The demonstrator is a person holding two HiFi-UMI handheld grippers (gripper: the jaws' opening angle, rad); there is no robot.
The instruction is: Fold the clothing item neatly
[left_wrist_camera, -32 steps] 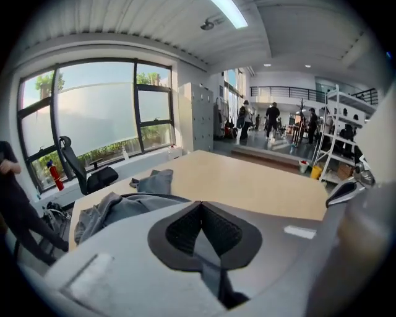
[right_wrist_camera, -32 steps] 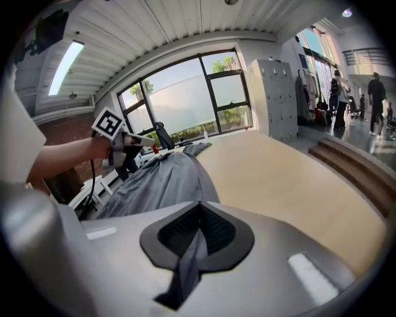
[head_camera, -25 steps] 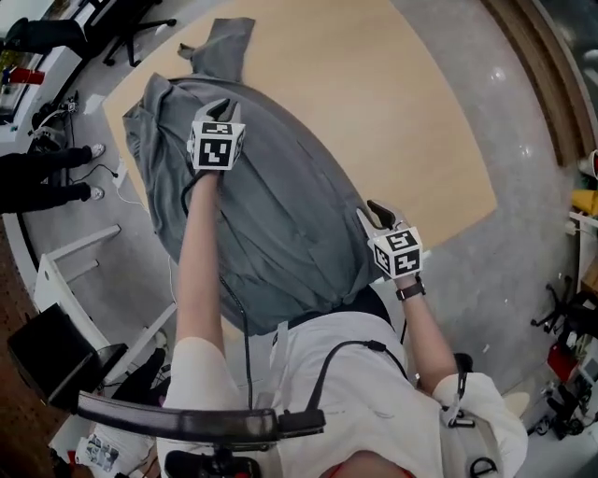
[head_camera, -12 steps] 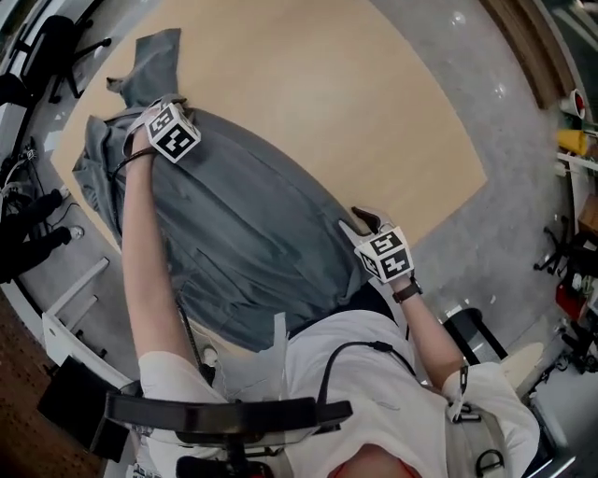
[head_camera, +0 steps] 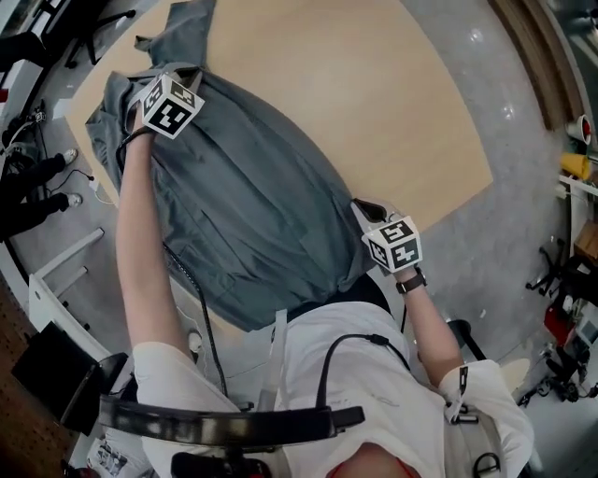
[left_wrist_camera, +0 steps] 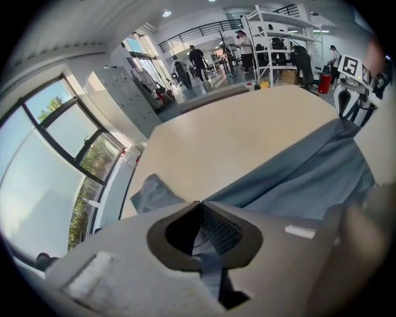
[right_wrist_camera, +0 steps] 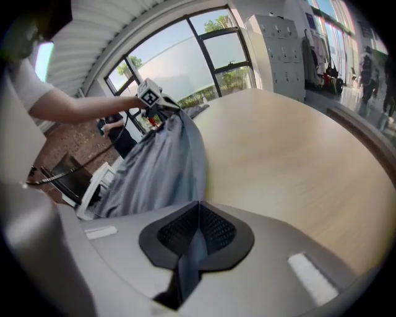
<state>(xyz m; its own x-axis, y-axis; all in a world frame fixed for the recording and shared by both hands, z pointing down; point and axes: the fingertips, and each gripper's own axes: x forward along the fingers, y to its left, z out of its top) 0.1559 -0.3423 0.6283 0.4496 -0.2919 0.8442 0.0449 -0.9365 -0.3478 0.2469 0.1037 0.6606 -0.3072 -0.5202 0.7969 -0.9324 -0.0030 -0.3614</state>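
A grey garment [head_camera: 252,205] lies spread over the left part of a tan table [head_camera: 392,112], with one sleeve [head_camera: 182,28] reaching toward the far edge. My left gripper [head_camera: 159,82] is at the garment's far left edge; its jaws are closing, and a fold of grey cloth [left_wrist_camera: 207,260] is pinched between the pads. My right gripper [head_camera: 364,209] is at the near right edge of the garment, shut on a strip of the cloth [right_wrist_camera: 192,254]. In the right gripper view the garment [right_wrist_camera: 161,167] stretches away toward the left gripper [right_wrist_camera: 151,96].
Bare tabletop [right_wrist_camera: 291,167] lies to the right of the garment. A white frame [head_camera: 56,271] and someone's legs [head_camera: 37,177] are on the floor at the left. Shelving [left_wrist_camera: 278,43] and people stand beyond the table's far end.
My left gripper has moved from the middle of the garment out to its far left edge near the sleeve. Both grippers have closed on the cloth. The right gripper has stayed about where it was.
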